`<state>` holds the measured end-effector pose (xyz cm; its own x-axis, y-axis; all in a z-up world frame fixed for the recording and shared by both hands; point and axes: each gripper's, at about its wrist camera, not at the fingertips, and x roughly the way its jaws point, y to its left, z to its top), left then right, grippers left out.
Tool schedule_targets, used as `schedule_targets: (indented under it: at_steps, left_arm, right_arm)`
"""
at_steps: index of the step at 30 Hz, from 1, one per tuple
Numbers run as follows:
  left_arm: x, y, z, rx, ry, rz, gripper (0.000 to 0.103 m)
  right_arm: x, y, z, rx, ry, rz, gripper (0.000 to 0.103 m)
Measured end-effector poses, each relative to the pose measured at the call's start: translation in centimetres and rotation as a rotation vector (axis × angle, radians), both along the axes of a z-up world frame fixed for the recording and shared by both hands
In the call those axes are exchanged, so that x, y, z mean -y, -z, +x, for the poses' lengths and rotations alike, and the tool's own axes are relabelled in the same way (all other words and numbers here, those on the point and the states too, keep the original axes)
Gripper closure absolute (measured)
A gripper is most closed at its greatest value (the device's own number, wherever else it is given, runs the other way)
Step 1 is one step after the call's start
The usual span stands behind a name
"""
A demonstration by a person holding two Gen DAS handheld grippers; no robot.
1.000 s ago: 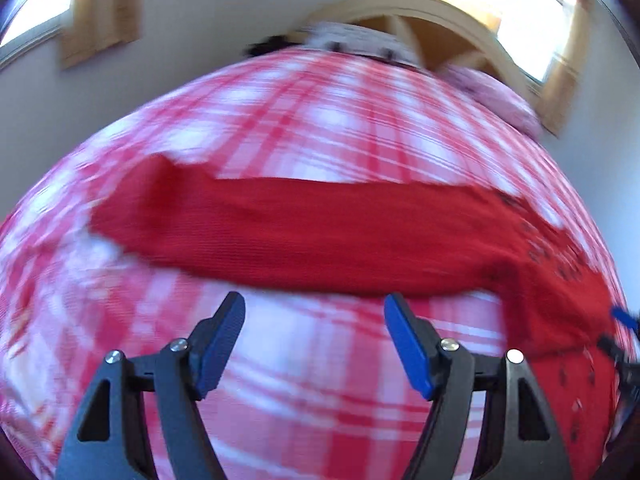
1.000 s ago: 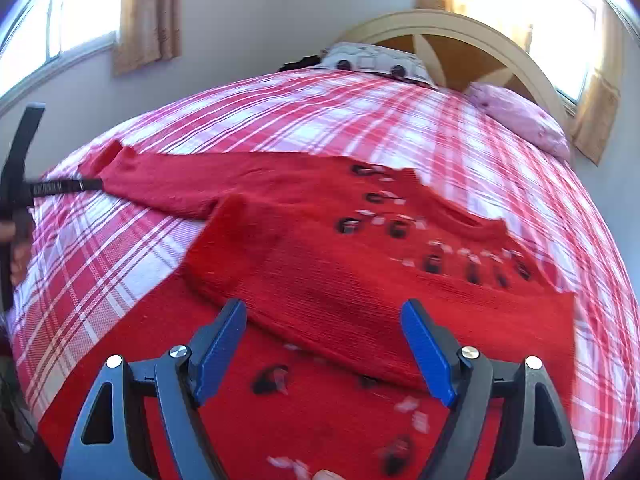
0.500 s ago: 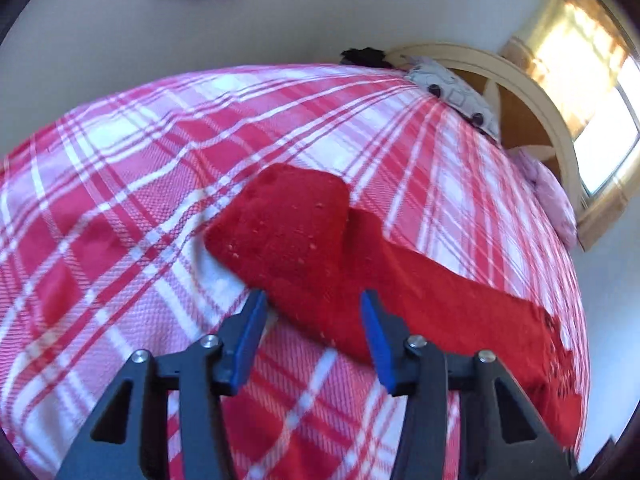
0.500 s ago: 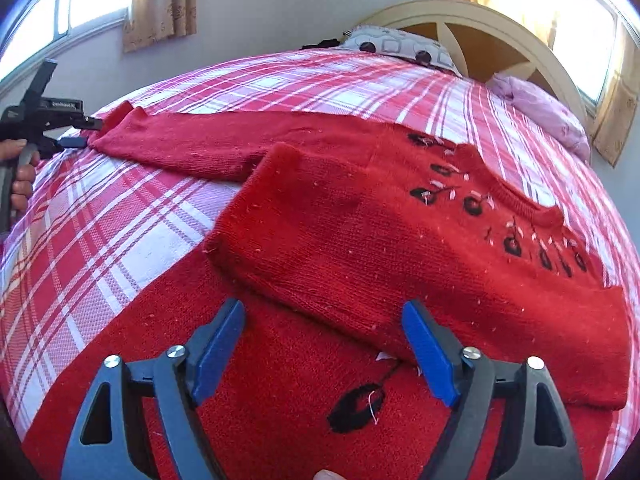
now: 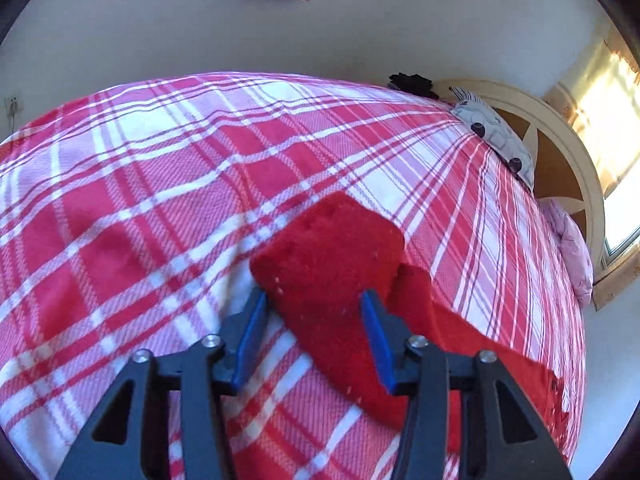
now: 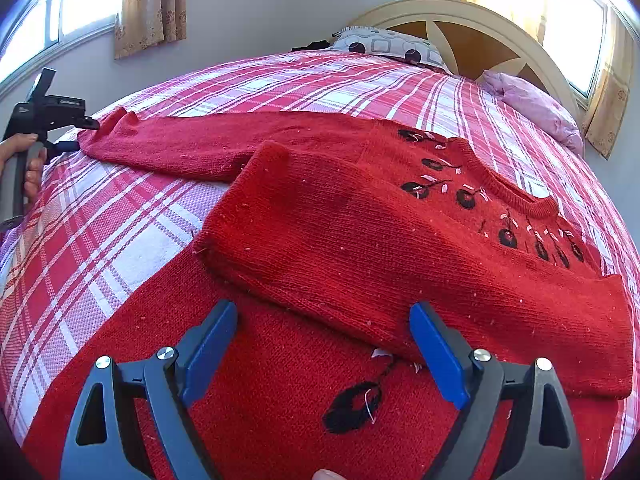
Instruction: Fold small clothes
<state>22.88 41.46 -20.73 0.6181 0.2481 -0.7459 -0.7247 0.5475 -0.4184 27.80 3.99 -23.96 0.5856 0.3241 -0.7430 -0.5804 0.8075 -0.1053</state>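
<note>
Left wrist view showed the left tool [image 5: 312,320] low over the bed [image 5: 160,200], with its two blue fingers [image 5: 250,336] spread apart on either side of the end of a red sleeve [image 5: 332,248]. The fingers had not closed on the sleeve; the cloth just lay between them on the red and white checked cover. That sleeve ran off to the right toward the rest of the red sweater [image 6: 400,248]. From the right wrist view, the sweater lay flat on the bed, with its neck toward the headboard [image 6: 472,40]. One sleeve was folded across the front of the sweater, and the other stretched out long to the left. At its far end the left tool [image 6: 76,136] could be seen, held by a hand [image 6: 24,164], with its tips at the cuff. The right tool [image 6: 324,344] hung over the bottom part of the sweater with its blue fingers [image 6: 436,356] wide apart, holding nothing. Black flower shapes [image 6: 436,184] were sewn near the neck, and one more [image 6: 352,404] sat near the right tool. A spotted pillow [image 6: 392,46] and a pink pillow [image 6: 536,108] lay by the headboard.
</note>
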Motion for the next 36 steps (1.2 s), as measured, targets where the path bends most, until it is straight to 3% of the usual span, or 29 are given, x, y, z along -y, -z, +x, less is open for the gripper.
schedule_targets:
  at_steps: [2,4,5,7,12,22,31,36]
  left_arm:
    - [-0.1,0.1,0.4,-0.019,0.003,0.016,0.057]
    - [0.0,-0.2,0.3,-0.014,0.016,0.023,0.096]
    - [0.0,-0.2,0.2,0.002,0.036,-0.007,0.098]
    - [0.2,-0.7,-0.6,0.021,0.027,-0.015,0.098]
    - [2.0,-4.4,-2.3,0.105,0.044,0.050,0.098]
    - [9.5,-11.7,-0.7,0.290,0.245,0.055,0.098]
    - [20.5,-16.3,3.1,0.409,0.504,0.037,0.098]
    - [27.5,-16.5,6.4,0.417,0.630,0.029,0.098]
  right_arm:
    - [0.0,0.0,0.0,0.003,0.001,0.000,0.015]
    - [0.1,0.0,-0.1,0.004,0.002,0.001,0.015]
    - [0.1,0.0,-0.1,0.005,0.002,0.001,0.015]
    - [0.1,0.0,-0.1,0.004,0.003,0.001,0.015]
    - [0.1,0.0,-0.1,0.001,0.004,0.005,0.015]
    - [2.3,-3.4,-1.3,-0.023,-0.008,0.040,0.014]
    - [12.7,-7.3,-2.1,-0.018,0.137,0.100,0.014]
    - [17.6,-7.6,-3.2,-0.020,0.223,0.117,0.014]
